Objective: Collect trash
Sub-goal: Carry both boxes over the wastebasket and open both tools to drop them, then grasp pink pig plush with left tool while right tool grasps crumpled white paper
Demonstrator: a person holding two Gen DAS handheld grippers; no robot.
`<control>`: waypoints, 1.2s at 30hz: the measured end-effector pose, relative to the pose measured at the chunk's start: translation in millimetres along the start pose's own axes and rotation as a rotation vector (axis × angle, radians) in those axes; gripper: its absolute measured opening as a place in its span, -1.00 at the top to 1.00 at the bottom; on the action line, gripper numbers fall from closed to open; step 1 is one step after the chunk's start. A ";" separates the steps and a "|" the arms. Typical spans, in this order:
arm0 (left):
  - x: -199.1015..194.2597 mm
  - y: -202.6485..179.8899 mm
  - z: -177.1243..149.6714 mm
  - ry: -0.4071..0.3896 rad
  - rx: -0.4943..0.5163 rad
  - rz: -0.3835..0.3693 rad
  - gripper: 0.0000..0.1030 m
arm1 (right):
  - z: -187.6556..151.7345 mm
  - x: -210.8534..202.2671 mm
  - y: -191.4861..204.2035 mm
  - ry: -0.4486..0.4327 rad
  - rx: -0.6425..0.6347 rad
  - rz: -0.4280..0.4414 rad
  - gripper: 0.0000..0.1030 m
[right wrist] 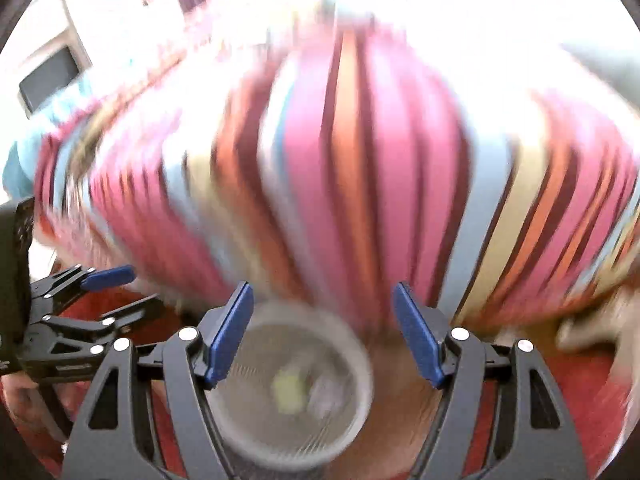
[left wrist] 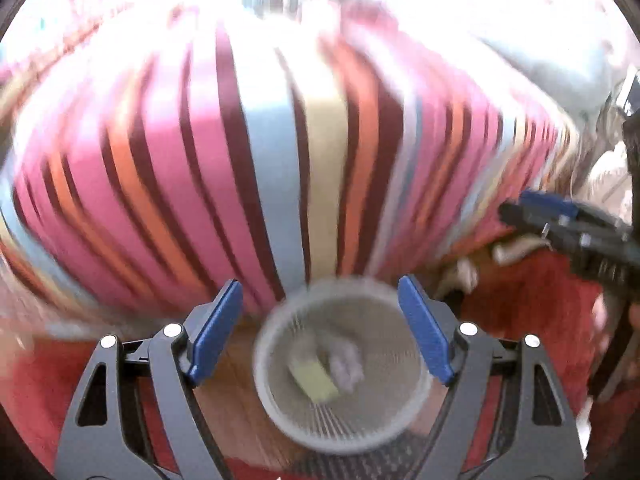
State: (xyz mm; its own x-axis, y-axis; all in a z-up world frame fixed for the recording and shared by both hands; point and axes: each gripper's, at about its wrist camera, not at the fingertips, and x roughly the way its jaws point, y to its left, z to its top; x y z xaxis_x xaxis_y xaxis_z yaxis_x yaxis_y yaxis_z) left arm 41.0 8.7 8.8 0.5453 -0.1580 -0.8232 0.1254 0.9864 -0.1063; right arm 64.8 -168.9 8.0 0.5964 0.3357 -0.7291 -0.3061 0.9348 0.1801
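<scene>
A grey mesh waste bin (left wrist: 344,364) stands on the floor just below my left gripper (left wrist: 320,328), which is open and empty. Inside the bin lie a yellow piece (left wrist: 314,380) and a crumpled grey-white piece (left wrist: 346,364). The bin also shows in the right wrist view (right wrist: 292,388), under my right gripper (right wrist: 324,332), open and empty, with the yellow piece (right wrist: 288,390) and the pale piece (right wrist: 326,394) inside. My right gripper shows at the right of the left wrist view (left wrist: 532,210). My left gripper shows at the left of the right wrist view (right wrist: 116,280). Both views are blurred.
A bed with a striped pink, orange, blue and maroon cover (left wrist: 260,152) fills the space ahead, also in the right wrist view (right wrist: 360,168). A red rug (left wrist: 532,312) and wooden floor (left wrist: 228,392) lie below. Pale crumpled things (left wrist: 516,250) lie by the bed's foot.
</scene>
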 end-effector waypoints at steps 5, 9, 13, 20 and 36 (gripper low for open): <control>-6.6 -5.9 82.9 -0.170 0.015 0.080 -0.52 | 98.6 -2.8 -31.8 -0.218 -0.064 -0.057 -0.33; 28.9 -6.7 128.2 -0.164 -0.010 0.138 -0.52 | 165.9 37.4 -55.1 -0.236 -0.086 -0.076 -0.33; 58.9 -5.4 150.8 -0.137 -0.044 0.173 -0.52 | 206.2 87.8 -70.2 -0.161 -0.116 -0.017 -0.33; 77.4 -5.9 164.7 -0.129 -0.046 0.205 -0.52 | 234.2 128.5 -73.5 -0.092 -0.217 0.040 -0.33; 93.9 -8.9 169.9 -0.147 -0.013 0.197 -0.08 | 255.9 166.7 -106.1 -0.017 -0.069 0.101 -0.07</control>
State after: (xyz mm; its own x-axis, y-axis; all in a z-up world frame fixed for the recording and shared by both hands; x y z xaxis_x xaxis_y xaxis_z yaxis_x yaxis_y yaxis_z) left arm 231.9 -22.6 27.2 0.6728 0.0335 -0.7391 -0.0056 0.9992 0.0401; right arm 386.6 -182.5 36.4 0.5722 0.4300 -0.6984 -0.4153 0.8862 0.2054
